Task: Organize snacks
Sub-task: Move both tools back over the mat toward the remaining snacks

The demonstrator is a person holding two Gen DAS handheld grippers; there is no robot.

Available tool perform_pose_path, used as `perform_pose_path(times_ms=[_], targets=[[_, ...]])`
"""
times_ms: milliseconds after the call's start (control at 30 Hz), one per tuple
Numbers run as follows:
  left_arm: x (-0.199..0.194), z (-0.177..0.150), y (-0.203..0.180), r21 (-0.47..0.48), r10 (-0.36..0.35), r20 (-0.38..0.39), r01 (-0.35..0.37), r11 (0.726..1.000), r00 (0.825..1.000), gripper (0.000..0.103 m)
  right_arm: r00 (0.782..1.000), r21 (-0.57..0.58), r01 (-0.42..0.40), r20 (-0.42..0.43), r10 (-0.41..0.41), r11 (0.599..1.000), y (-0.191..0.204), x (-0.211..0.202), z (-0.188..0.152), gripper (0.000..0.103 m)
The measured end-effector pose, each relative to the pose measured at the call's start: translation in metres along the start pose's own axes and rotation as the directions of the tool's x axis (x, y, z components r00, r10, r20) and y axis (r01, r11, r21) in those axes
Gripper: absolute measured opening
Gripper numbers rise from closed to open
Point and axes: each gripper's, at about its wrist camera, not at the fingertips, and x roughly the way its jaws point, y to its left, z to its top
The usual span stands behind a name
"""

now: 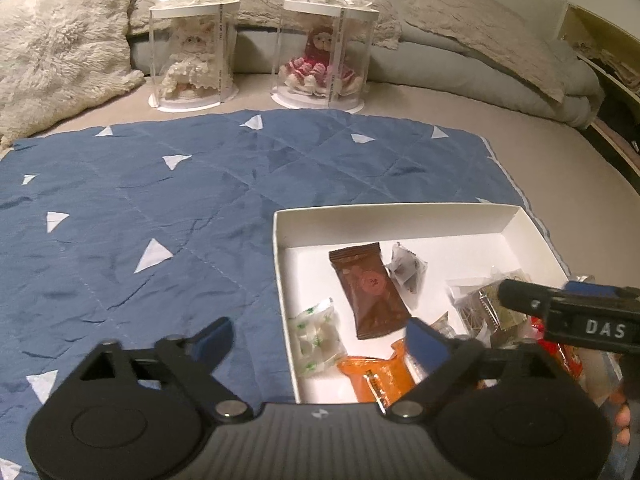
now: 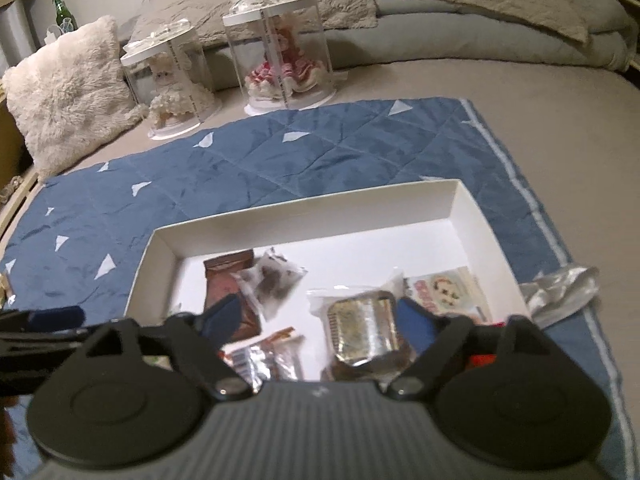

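Hovering over the near part of a white box point(image 1: 400, 224), both tools sit with nothing in them: the left hand-held gripper point(image 1: 320, 338) has its blue-padded fingers spread wide, one over the blue quilted mat point(image 1: 160, 200) and the other over the box's near left corner, and the right hand-held gripper point(image 2: 320, 320) is spread just as wide above the snacks, gripping nothing.

The box lies on the near right part of the mat, which is spread on a bed. Inside it are the snacks: a brown packet point(image 1: 370, 290) near the middle, a white-and-green candy wrapper point(image 1: 318, 336) by the left wall, an orange packet point(image 1: 380, 376) at the near edge, a small clear wrapper point(image 1: 406, 270) just right of the brown one, and a silver foil pack point(image 2: 364, 330) with a pale printed packet point(image 2: 440, 290) further right. A crumpled silver wrapper point(image 2: 560, 292) lies outside the box, just beside its right wall on the mat.

Judging by the filled box and the empty jaws, a placing step looks finished and little remains. The likely next move is for the right tool to reach right, past the box wall, close on the thin silver wrapper and lift it in; being flat and crinkly, it may slip unless pinched at a raised fold.

Two clear doll cases point(image 1: 192, 52) stand at the far edge of the mat.
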Motion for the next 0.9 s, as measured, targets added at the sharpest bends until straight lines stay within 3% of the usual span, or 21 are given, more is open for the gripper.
perform_pose_path(times_ms=[133, 400, 700, 900], targets=[[-0.01, -0.003, 0.01, -0.01, 0.025, 0.005, -0.025, 1.0, 1.0, 0.103, 0.999, 0.001, 0.027, 0.025, -0.027, 1.0, -0.001, -0.007, -0.002, 0.103], [-0.033, -0.008, 0.054, -0.051, 0.084, 0.013, -0.083, 0.995, 0.996, 0.103, 0.999, -0.022, 0.001, 0.037, 0.0, 1.0, 0.023, -0.01, -0.001, 0.103], [-0.058, -0.017, 0.133, -0.13, 0.181, 0.018, -0.177, 0.975, 0.983, 0.103, 0.997, -0.085, -0.063, 0.029, 0.066, 0.994, 0.091, 0.0, 0.001, 0.103], [-0.073, -0.027, 0.195, -0.208, 0.253, 0.009, -0.246, 0.947, 0.967, 0.103, 0.991, -0.127, -0.127, 0.019, 0.131, 0.984, 0.142, 0.013, 0.003, 0.103]])
